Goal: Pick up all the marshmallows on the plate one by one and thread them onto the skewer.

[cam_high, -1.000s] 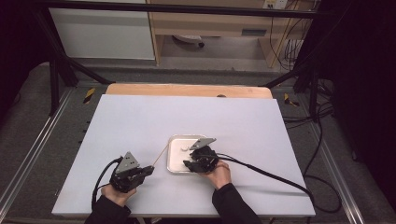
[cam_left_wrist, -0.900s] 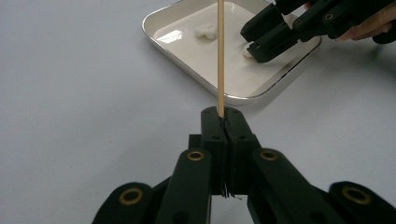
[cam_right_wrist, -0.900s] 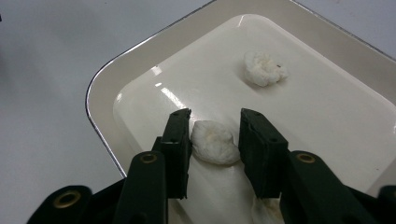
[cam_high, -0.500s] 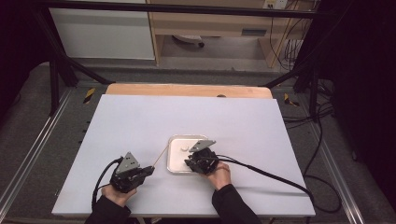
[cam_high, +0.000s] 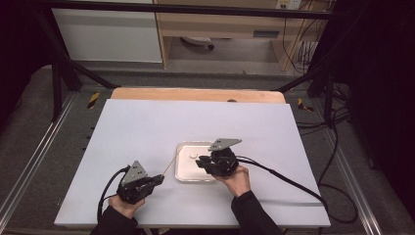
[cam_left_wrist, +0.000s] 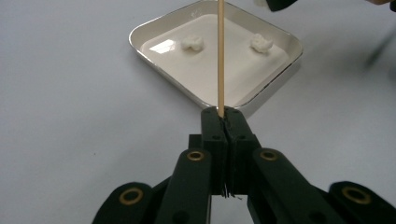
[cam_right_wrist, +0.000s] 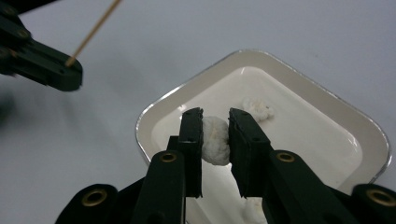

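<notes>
My left gripper [cam_left_wrist: 223, 114] is shut on the near end of a thin wooden skewer [cam_left_wrist: 219, 56], which points up over a white square tray [cam_left_wrist: 140, 39]. In the high view the left gripper [cam_high: 159, 179] sits left of the tray [cam_high: 182, 177] and the skewer [cam_high: 169, 166] slants toward it. My right gripper [cam_right_wrist: 215, 116] has just been closing and now pinches a soft white lump [cam_right_wrist: 214, 140] just above the tray [cam_right_wrist: 154, 116]. Two more white lumps [cam_left_wrist: 192, 43] [cam_left_wrist: 261, 43] lie in the tray. From above, the right gripper [cam_high: 200, 164] hangs over the tray's right half.
The tray rests on a large white board [cam_high: 147, 127] with a wooden strip [cam_high: 195, 94] along its far edge. Black cables [cam_high: 293, 183] trail from the right gripper across the board's right side. Dark frame rails run along both sides.
The right gripper has lifted a little above the tray with the white lump between its jaws. The left gripper and the skewer have stayed put.
</notes>
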Demonstrator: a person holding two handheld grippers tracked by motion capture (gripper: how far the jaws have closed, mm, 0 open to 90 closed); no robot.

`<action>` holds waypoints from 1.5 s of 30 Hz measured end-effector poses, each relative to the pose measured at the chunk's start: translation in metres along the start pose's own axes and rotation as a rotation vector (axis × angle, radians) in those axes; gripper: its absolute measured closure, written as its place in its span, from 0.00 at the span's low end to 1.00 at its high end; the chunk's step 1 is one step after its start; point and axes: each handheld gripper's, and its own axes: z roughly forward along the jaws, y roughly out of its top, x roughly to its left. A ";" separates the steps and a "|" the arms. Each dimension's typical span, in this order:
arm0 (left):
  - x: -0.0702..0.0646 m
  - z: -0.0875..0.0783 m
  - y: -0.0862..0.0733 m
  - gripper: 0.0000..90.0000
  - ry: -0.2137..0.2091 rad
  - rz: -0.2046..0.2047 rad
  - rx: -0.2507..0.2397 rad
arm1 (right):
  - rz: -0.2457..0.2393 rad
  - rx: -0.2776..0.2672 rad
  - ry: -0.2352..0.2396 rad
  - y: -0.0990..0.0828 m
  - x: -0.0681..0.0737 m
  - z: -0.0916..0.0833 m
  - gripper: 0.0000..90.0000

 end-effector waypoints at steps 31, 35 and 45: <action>-0.032 0.008 0.003 0.98 -0.047 0.070 -0.085 | 0.165 -0.256 0.231 0.030 -0.014 -0.051 0.81; -0.033 0.008 0.003 0.98 -0.047 0.074 -0.085 | 0.167 -0.255 0.242 0.030 -0.014 -0.050 0.81; -0.035 0.009 0.003 0.98 -0.046 0.086 -0.076 | 0.174 -0.243 0.266 0.028 -0.013 -0.045 0.82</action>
